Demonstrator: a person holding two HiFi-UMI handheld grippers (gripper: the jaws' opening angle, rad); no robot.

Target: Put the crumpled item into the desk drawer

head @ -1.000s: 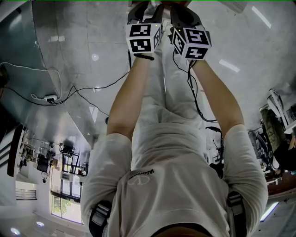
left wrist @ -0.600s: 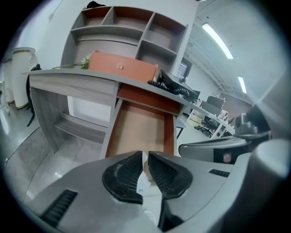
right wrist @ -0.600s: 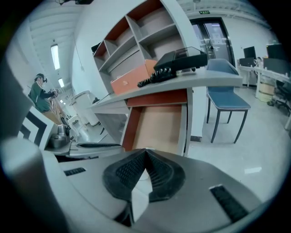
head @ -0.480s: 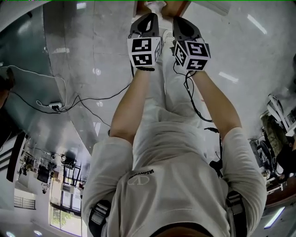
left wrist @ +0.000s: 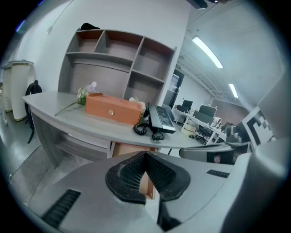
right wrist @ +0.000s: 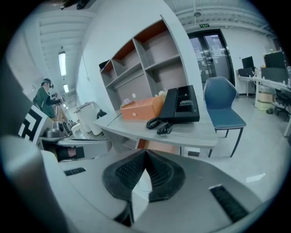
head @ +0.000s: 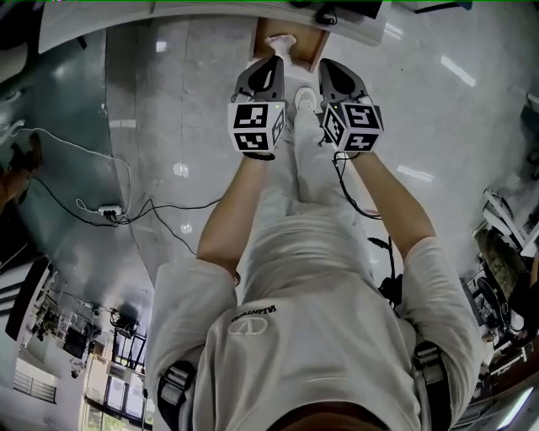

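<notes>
Head view: left tongs [head: 275, 61] and right tongs [head: 325, 64], held side by side at the ends of the person's bare forearms [head: 227, 198], both pointing toward the tabletop [head: 168, 10] along the top edge. Below that edge is an open wood-coloured drawer [head: 310, 34]. Inside it lies a small white lump, apparently the crumpled item [head: 280, 42], though it is too small to make out surely. A white shoe [head: 305, 99] shows between the tongs. Glossy grey floor [head: 168, 109], with a power strip [head: 108, 210] and black cables at left. Left gripper view: ribbed black pads [left wrist: 129, 175] pressed together at their tips, having just closed, nothing between them. Beyond is the curved grey tabletop bearing an orange box [left wrist: 112, 109] with a small knob, a flower sprig [left wrist: 84, 94] just left of it and a black telephone [left wrist: 160, 117] with coiled cord just right of it. An open shelf unit [left wrist: 118, 54] stands behind. The wood-coloured drawer front sits below the tabletop, partly hidden behind the pads. The right tongs lie alongside at right. Right gripper view: pads [right wrist: 161, 175] likewise pressed together, empty. Same tabletop, with the telephone nearest, the orange box behind it and the shelf unit above. Blue chair [right wrist: 223, 102] to the right, glass doors [right wrist: 211, 45] beyond, a person in green [right wrist: 45, 98] far left.
</notes>
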